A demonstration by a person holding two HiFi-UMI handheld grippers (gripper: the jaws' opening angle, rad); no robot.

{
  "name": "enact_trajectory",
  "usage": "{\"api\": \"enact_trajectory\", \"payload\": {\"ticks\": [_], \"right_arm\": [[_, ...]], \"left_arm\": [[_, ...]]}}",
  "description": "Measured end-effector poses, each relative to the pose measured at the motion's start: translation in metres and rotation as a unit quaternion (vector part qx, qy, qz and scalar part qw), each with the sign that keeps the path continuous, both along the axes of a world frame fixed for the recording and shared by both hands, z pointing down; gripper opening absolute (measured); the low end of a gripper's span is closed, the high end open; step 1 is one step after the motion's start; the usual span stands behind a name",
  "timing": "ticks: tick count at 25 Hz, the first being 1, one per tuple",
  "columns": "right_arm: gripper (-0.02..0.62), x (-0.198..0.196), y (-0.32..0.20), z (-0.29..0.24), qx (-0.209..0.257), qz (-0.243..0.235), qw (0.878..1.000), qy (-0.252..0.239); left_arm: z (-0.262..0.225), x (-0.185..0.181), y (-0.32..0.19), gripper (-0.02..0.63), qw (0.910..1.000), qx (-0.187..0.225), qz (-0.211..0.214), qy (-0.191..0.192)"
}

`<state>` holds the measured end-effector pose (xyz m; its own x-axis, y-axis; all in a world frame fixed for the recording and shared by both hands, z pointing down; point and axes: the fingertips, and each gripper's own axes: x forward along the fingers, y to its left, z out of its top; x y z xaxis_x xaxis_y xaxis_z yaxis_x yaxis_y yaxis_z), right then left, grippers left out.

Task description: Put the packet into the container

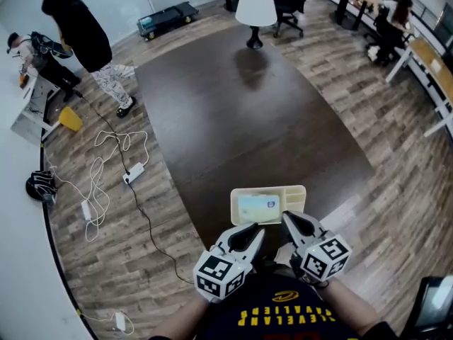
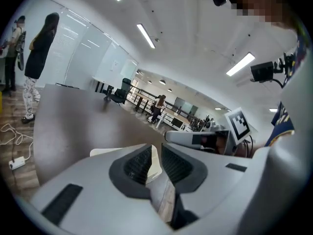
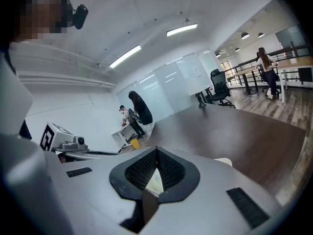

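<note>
Wood floor all round, w/ white cables strewn on it at left. Long dark table runs away from the person down the middle. A white-backed chair stands at its far end. A bystander in a black top stands off its far left corner.

Cream container sits at the near end of the table, close to the edge. It has one big compartment on the left and small ones along the right. Packet lies flat in the big compartment. It's pale w/ a blue-green tint, print too blurred to read.

L claw and R claw are side by side just in front of the person's chest, tips aimed at the container's near rim. Both seem lifted clear of it, though the head view can't settle that.

L claw: jaws nearly together, a narrow slit left btwn the ribbed pads. Nothing is in the slit; only a strip of cream container shows through beyond. It touches no object.

R claw: jaws fully together, tips meeting in a point. Nothing is pinched; a sliver of cream shows below the closed tips, behind them. It holds nothing. Each claw's marker cube faces up toward the head cam.
</note>
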<state>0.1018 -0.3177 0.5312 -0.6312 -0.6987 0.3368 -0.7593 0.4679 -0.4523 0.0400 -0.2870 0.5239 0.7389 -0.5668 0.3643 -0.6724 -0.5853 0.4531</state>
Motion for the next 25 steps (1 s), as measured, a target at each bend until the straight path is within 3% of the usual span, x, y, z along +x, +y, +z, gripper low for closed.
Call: {"api": "enact_trajectory", "payload": {"ticks": [3, 6, 12, 25], "right_arm": [[0.009, -0.009, 0.008, -0.020, 0.021, -0.033, 0.999, -0.002], [0.009, -0.016, 0.014, -0.039, 0.041, -0.054, 0.998, 0.005], [0.009, -0.018, 0.012, -0.060, 0.068, -0.052, 0.996, 0.034], [0.009, -0.011, 0.014, -0.088, 0.131, -0.020, 0.991, 0.014]], "left_arm": [[-0.024, -0.001, 0.001, 0.004, 0.9992, 0.022, -0.006, 0.034], [-0.042, 0.000, 0.000, 0.000, 0.9978, 0.042, -0.003, 0.052], [-0.068, 0.006, 0.001, 0.000, 0.9953, 0.065, -0.010, 0.072], [-0.079, 0.006, 0.001, 0.000, 0.9945, 0.081, -0.015, 0.065]]}}
